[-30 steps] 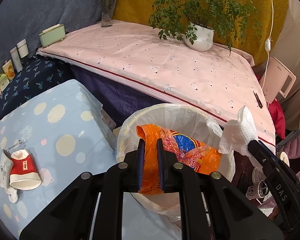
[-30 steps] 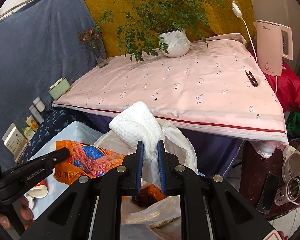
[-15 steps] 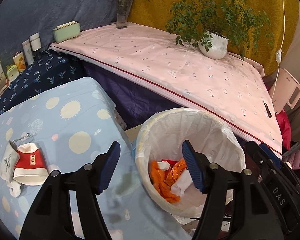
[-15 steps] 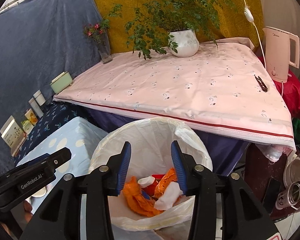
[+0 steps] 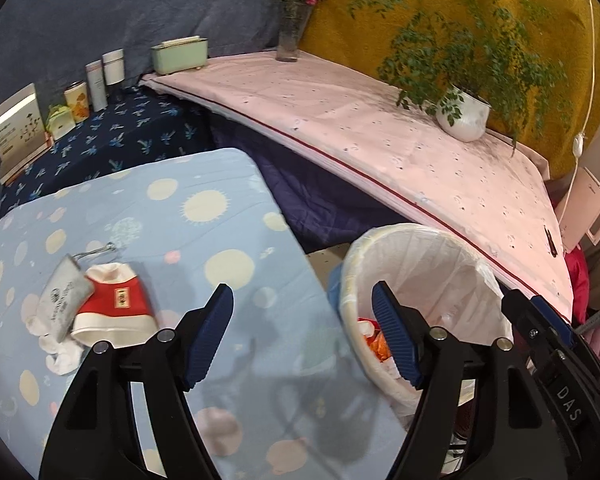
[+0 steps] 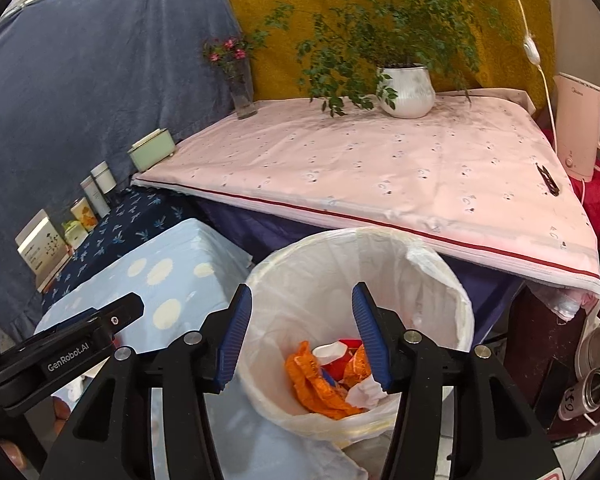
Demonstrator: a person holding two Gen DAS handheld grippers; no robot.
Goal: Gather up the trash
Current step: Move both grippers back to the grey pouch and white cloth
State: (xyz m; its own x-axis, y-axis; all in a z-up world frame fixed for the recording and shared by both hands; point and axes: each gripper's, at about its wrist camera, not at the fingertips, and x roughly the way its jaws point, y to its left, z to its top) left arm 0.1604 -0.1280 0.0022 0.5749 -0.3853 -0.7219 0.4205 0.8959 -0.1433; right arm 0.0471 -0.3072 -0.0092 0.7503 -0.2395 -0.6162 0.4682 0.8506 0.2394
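A white-lined trash bin [image 6: 456, 292] stands beside the light blue spotted table; it also shows in the left wrist view [image 5: 364, 248]. Inside lie an orange wrapper [image 6: 320, 388] and a white tissue [image 6: 364, 394]. My right gripper [image 6: 302, 336] is open and empty above the bin. My left gripper [image 5: 302, 334] is open and empty over the table's right edge, next to the bin. On the table lie a red and white paper cup [image 5: 114, 308] on its side, a grey packet [image 5: 62, 296] and crumpled white tissue [image 5: 60, 354].
The blue spotted table [image 5: 172, 216] is at the left. A pink-covered table [image 6: 380, 160] behind the bin carries a potted plant [image 6: 406, 90], a flower vase [image 6: 242, 96] and a black clip [image 6: 548, 174]. A kettle [image 6: 584, 124] and cans [image 6: 592, 384] are at the right.
Both grippers opened and dropped the orange wrapper and the white tissue into the bin. The left gripper has since swung left toward the blue table.
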